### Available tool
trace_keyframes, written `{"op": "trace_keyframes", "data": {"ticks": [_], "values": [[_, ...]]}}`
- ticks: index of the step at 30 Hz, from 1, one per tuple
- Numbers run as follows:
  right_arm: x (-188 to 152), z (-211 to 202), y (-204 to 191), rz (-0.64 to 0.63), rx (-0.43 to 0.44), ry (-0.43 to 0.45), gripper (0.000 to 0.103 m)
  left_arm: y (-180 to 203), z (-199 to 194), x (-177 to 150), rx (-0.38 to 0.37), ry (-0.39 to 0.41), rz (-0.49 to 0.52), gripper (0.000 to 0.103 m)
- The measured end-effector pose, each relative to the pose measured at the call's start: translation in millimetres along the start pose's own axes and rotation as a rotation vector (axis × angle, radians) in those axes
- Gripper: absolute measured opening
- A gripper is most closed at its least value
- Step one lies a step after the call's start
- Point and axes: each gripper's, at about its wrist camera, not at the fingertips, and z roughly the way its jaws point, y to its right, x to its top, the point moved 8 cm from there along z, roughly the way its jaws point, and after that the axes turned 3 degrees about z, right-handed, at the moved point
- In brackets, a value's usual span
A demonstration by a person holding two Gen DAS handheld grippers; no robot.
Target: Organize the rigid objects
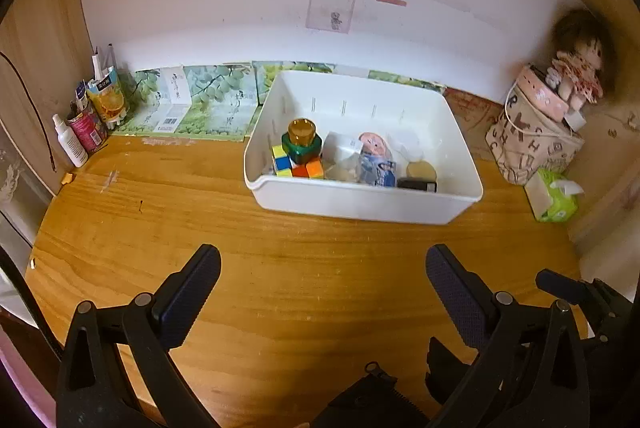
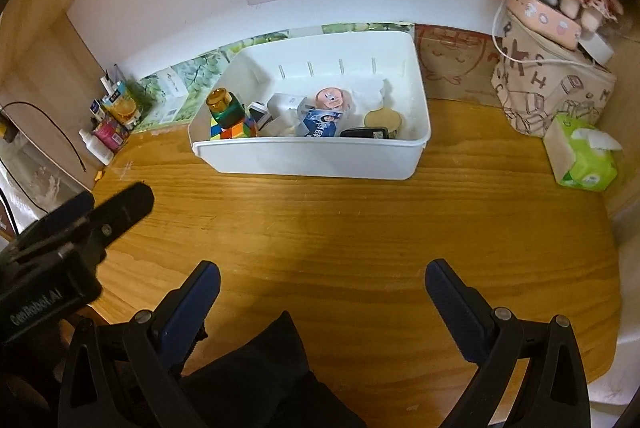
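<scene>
Here, both claws (image 1: 323, 270) (image 2: 322, 286) gaping above desk (image 1: 280, 268).

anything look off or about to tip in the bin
The amber jar sits stacked on a green block atop the cube at the bin's left end, a slightly leaning pile. Nothing is spilled or broken.

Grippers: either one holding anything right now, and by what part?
Nothing is held. The left gripper and right gripper are both open and empty over the wooden table, short of the white bin.
</scene>
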Motion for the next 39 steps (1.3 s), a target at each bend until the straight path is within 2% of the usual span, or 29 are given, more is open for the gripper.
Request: {"op": "trace_keyframes", "data": {"ticks": [9, 18, 39], "values": [[3, 8, 3, -0.009, -0.001, -0.026, 0.103, 7, 11, -1, -0.026, -0.035, 0.006, 0.102], [2, 12, 3, -0.004, 0.002, -0.044, 0.103, 12, 10, 1, -0.06, -0.026, 0.012, 0.102], [0, 22, 2, -0.022, 0.008, -0.09, 0.103, 5, 14, -1, -0.052, -0.035, -0.015, 0.102]]}}
